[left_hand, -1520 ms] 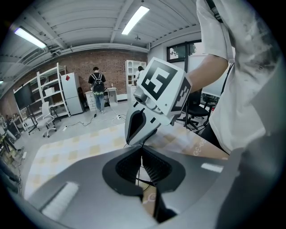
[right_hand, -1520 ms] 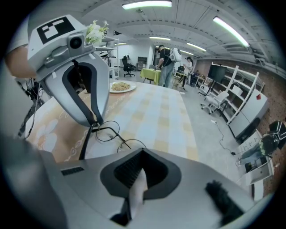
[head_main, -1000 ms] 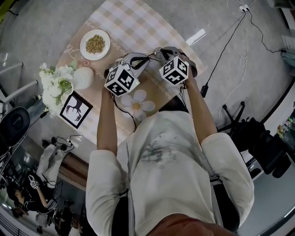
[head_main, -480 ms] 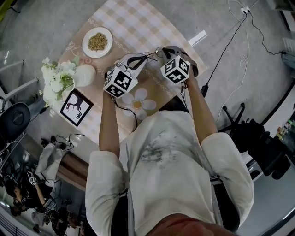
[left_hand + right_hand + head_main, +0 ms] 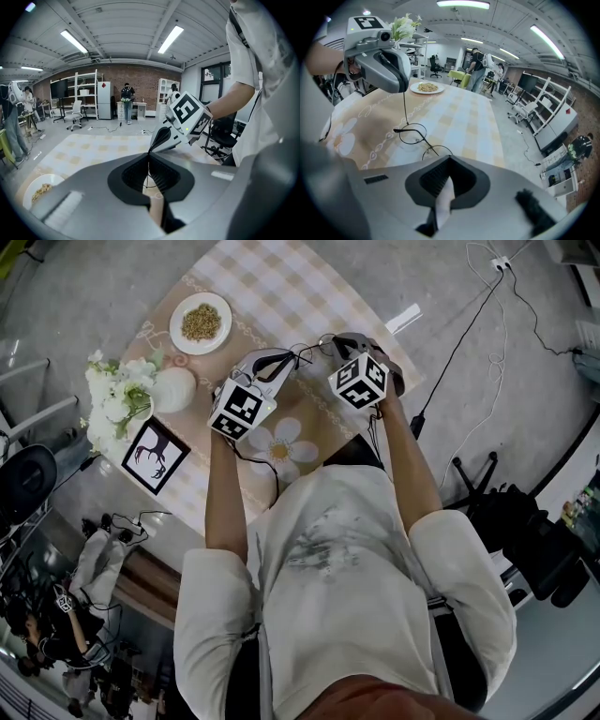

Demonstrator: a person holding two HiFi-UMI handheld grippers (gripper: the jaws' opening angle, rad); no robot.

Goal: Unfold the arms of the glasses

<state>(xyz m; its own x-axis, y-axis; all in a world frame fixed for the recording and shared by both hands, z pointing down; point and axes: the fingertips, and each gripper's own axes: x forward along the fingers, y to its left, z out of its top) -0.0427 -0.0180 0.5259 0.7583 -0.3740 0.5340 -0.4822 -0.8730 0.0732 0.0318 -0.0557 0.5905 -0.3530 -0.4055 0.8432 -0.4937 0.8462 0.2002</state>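
light wire glasses [image 5: 412,133] are judged easily bent; one arm [image 5: 405,110] is clamped in the left gripper [image 5: 149,158] fingers, the rim near its hinge in the right gripper [image 5: 449,159] fingers.

Your desk [image 5: 367,322] carries a beige-and-white checked cloth [image 5: 281,287] with a big white daisy [image 5: 281,448] printed on its tan middle. A white plate of grain [image 5: 200,323] sits at the far left. Nearer you, a round white vase [image 5: 174,388] touches a bunch of white flowers [image 5: 114,404], and a framed black-on-white print [image 5: 154,458] lies just beside them. A black office chair [image 5: 525,521] stands on the floor to your right.
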